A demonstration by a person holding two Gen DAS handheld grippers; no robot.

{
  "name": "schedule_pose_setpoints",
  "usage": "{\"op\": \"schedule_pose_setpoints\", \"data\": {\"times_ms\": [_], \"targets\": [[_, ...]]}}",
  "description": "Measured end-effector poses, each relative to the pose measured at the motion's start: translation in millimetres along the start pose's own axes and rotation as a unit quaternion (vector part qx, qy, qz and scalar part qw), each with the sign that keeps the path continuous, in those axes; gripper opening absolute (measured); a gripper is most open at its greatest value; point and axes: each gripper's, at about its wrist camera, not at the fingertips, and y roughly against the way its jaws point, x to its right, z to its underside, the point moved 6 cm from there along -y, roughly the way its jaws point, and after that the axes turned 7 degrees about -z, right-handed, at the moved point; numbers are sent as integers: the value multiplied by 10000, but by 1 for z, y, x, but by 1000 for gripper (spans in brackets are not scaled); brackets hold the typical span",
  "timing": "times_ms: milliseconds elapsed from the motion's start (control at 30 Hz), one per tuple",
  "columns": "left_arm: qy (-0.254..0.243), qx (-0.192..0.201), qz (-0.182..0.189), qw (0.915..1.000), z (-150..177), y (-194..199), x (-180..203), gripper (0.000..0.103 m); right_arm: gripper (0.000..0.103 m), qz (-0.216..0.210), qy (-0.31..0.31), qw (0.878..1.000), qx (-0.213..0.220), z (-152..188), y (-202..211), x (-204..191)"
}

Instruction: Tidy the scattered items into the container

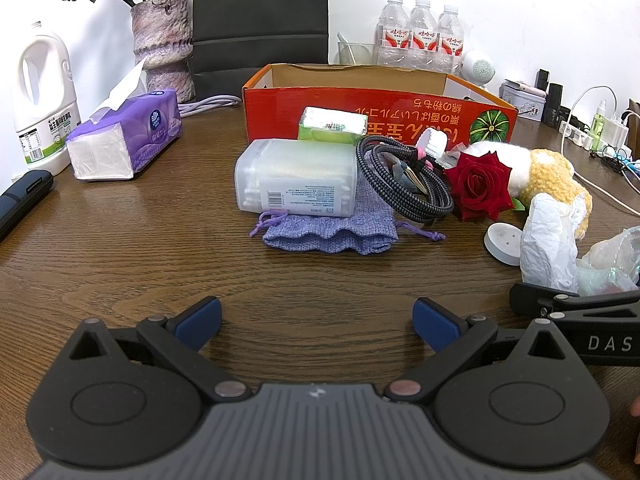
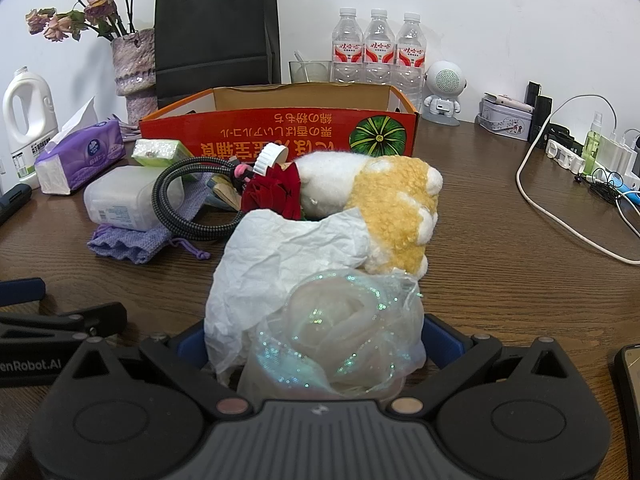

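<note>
The container is an open red cardboard box [image 1: 376,120] at mid-table. In front of it lie a clear cotton swab box [image 1: 296,176] on a purple pouch [image 1: 332,232], a green packet [image 1: 332,124], a coiled braided cable [image 1: 404,176], a red rose [image 1: 478,186], a white-and-yellow plush toy [image 1: 548,172] and a white disc [image 1: 502,242]. My left gripper [image 1: 318,322] is open over bare wood, short of the pouch. My right gripper [image 2: 316,340] stands wide open with a white tissue-and-organza flower bundle [image 2: 312,288] between its fingers, which the bundle partly hides.
A purple tissue pack [image 1: 128,140], a white jug [image 1: 40,96] and a vase [image 1: 162,44] stand at the left. A black bag [image 2: 216,28], water bottles [image 2: 378,48] and a speaker [image 2: 444,84] line the back. Cables [image 2: 560,216] and a power strip lie right. A phone [image 2: 628,380] lies near the front edge.
</note>
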Motion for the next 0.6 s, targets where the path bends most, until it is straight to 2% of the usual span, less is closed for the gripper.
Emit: {"op": "schedule_pose_setpoints", "data": {"times_ms": [367,467,500,533,600], "targets": [[-25,4,0,10000,0,0,0,103,103,-9,39,10000,-8,2,0,-2],[-131,1,142,9998,-3,-1,-2,103,103,-162,136,9998,-48,4,3,-3],[-37,105,91,9999,-4,2,-5,103,102,-217,183,9996,-58,4,5,-4],[93,376,12,9993,-6,10,-7,103,98,-269,208,9994,27,5,10,-4],[138,998,58,9949,-11,23,-11,103,97,-404,227,9984,329,4,23,-9]]}}
